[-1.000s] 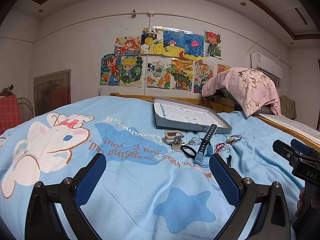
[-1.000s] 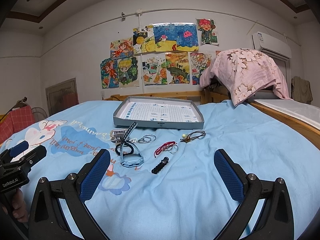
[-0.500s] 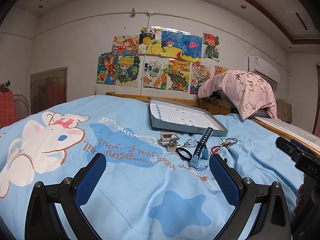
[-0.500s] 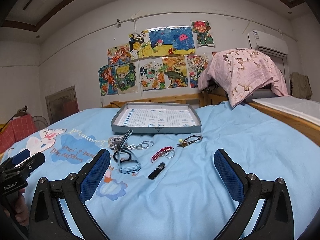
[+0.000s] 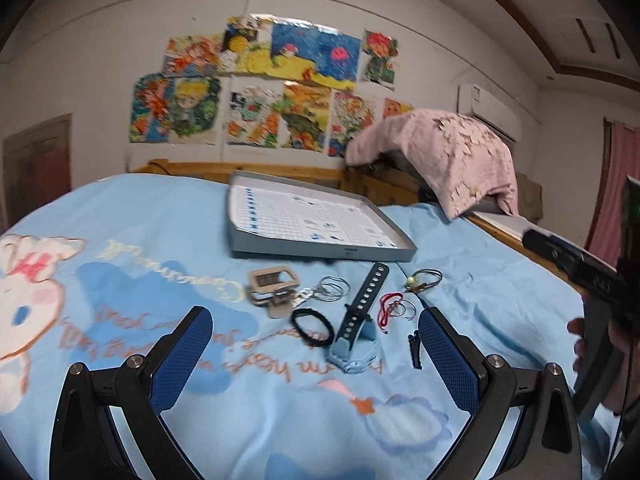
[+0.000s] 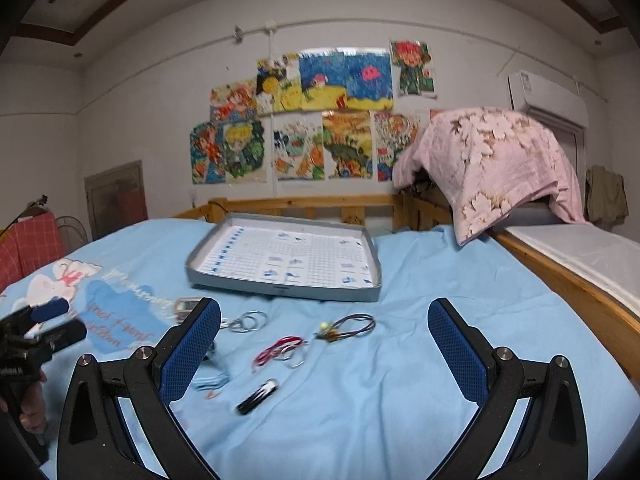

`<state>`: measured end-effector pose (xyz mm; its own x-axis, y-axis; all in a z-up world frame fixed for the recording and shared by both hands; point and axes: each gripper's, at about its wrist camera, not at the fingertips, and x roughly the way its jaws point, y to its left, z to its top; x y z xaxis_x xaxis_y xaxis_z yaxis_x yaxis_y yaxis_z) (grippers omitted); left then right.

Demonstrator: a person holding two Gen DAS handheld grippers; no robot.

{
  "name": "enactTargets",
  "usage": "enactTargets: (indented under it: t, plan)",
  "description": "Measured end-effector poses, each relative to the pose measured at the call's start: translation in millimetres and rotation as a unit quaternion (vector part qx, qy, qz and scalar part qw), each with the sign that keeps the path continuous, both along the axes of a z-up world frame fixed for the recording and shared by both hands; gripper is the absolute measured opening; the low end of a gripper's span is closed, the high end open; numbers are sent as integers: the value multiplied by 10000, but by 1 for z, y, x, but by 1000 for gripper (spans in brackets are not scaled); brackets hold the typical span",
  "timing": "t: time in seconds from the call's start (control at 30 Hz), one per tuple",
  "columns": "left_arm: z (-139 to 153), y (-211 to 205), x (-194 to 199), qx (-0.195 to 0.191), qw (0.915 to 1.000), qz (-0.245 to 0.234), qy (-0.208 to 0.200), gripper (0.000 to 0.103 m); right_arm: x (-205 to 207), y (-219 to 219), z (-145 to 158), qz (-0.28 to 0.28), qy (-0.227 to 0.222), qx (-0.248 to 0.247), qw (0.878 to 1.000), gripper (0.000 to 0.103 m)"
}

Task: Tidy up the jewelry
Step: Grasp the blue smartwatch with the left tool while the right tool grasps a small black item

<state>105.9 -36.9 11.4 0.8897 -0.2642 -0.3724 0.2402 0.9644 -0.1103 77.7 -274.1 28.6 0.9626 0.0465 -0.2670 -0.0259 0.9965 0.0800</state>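
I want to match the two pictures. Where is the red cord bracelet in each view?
Left wrist view: red cord bracelet lies right of centre, just right of the dark watch strap.
Right wrist view: red cord bracelet lies centre-left, between the tool fingers.
Shared landmark: the grey tray beyond it.

Bare blue bedspread (image 6: 420, 360) lies right of the jewelry; the tray (image 6: 280, 290) blocks beyond.
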Motion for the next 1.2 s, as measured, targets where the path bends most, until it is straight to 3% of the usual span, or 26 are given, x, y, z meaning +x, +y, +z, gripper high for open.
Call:
enactTargets:
  t: [0.17,0.4,0.5,0.57,0.63,0.83,1.2]
  plan:
    - [-9,-12,32,169,9993,-317,87,103,36,-11,1,-8,162,113,9998,102]
    - [-29,-14,70,-72,9965,-633,548,102,73,-5,-16,118,384,161,9991,102]
    - [-39,-12,77,-209,9941,-758,741,93,81,-3,-35,362,612,416,9966,101]
    - [-45,-12,80,-272,9929,-789,843,85,82,2,-48,480,735,461,9951,95]
    - [-49,-12,84,-345,9914,-865,923,79,85,11,-63,654,902,383,9930,73]
    - [-55,-20,85,-283,9886,-1103,988,54,89,29,-85,1193,1224,301,9848,47]
    - [-66,-28,77,-177,9854,-1286,1104,30,91,45,-111,1616,1936,444,9667,44]
